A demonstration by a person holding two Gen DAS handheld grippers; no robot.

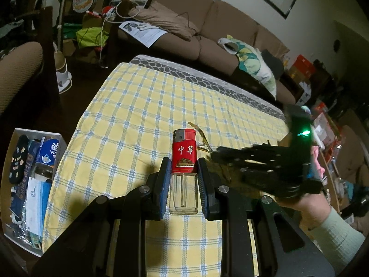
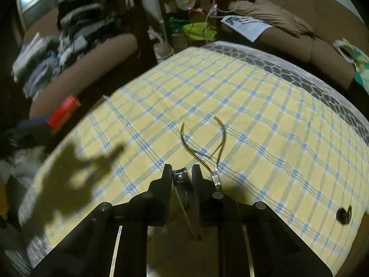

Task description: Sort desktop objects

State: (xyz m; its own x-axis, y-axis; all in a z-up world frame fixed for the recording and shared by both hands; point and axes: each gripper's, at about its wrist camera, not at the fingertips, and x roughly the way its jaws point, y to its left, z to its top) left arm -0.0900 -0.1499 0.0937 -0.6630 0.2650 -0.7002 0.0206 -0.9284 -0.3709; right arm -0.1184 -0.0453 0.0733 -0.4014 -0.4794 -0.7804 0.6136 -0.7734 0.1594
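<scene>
My left gripper (image 1: 183, 168) is shut on a red lighter (image 1: 183, 159) with a clear lower body, held upright above the yellow checked tablecloth (image 1: 138, 106). The lighter also shows blurred at the left of the right wrist view (image 2: 63, 113). My right gripper (image 2: 182, 173) is shut on silver nail clippers (image 2: 182, 184), held above the cloth. Gold cuticle nippers (image 2: 207, 145) lie on the cloth just ahead and right of the right gripper. In the left wrist view the right gripper (image 1: 260, 161) is blurred at the right, over the nippers (image 1: 200, 136).
A white box (image 1: 58, 143) with a sock, tissue packs and other items sits beside the table's left edge. A brown sofa (image 1: 207, 30) runs behind the table. A small dark object (image 2: 343, 215) lies on the cloth at the right. Clutter surrounds the table.
</scene>
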